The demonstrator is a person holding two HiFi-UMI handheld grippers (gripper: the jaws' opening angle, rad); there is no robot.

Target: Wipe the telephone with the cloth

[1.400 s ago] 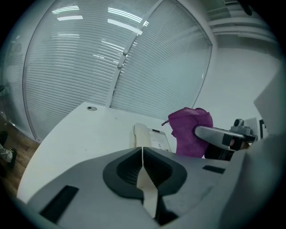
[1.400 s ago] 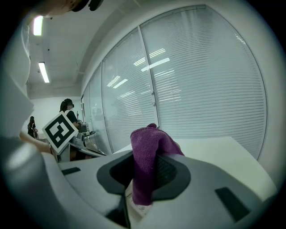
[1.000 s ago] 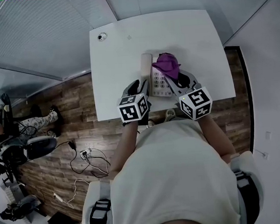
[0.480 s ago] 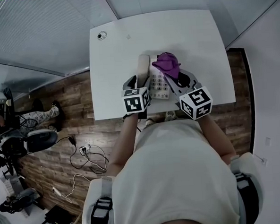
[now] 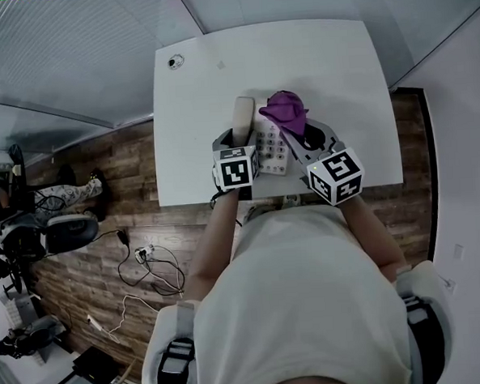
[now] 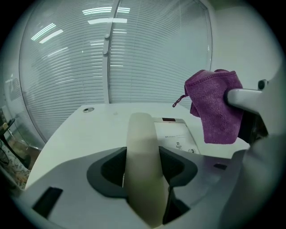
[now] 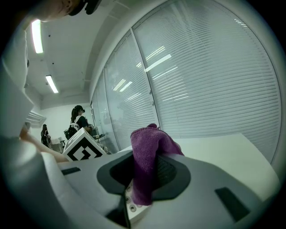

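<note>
The telephone (image 5: 271, 149) sits on the white table (image 5: 330, 68), near the edge closest to the person. Its handset (image 5: 243, 114) lies along the left side of the unit.

Left gripper (image 5: 233, 139): angled down over the handset's near end. The handset stands between its jaws, which have just been closing and now bear on both of its sides. The handset rests on the telephone.

Right gripper (image 5: 299, 133): clamped on the purple cloth (image 5: 284, 109). The cloth is bunched above the jaws, and a fold hangs down between them over the keypad (image 7: 129, 208). Whether the cloth touches the keys cannot be told.

The two grippers stand side by side, with the telephone body between them.
</note>
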